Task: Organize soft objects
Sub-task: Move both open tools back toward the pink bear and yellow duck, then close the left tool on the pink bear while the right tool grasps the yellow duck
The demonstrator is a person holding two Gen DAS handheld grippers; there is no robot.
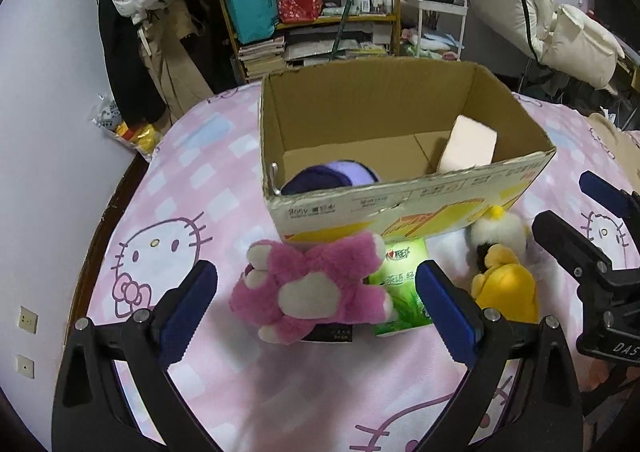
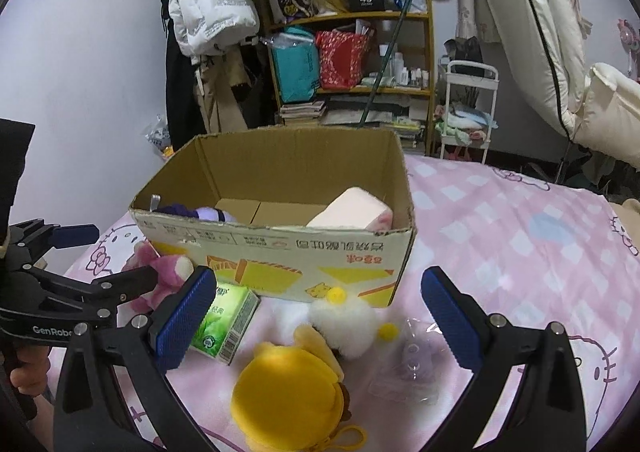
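Note:
An open cardboard box [image 1: 400,208] [image 2: 280,252] stands on the pink bed cover, holding a purple plush [image 1: 328,178] [image 2: 204,212] and a pale pink block [image 1: 468,144] [image 2: 352,212]. In front of it lie a pink plush bear [image 1: 316,288] [image 2: 164,276], a green tissue pack [image 1: 400,288] [image 2: 224,324], a yellow plush [image 1: 504,288] [image 2: 288,392] and a white fluffy toy [image 1: 500,232] [image 2: 348,320]. My left gripper [image 1: 316,304] is open, its fingers on either side of the bear and tissue pack. My right gripper [image 2: 316,316] is open over the yellow and white toys.
A clear plastic wrapper [image 2: 412,368] lies right of the yellow plush. Behind the bed stand a cluttered wooden shelf [image 2: 352,64], hanging coats [image 1: 152,12] and a white trolley [image 2: 468,112]. The wall [image 1: 40,132] runs along the bed's left edge.

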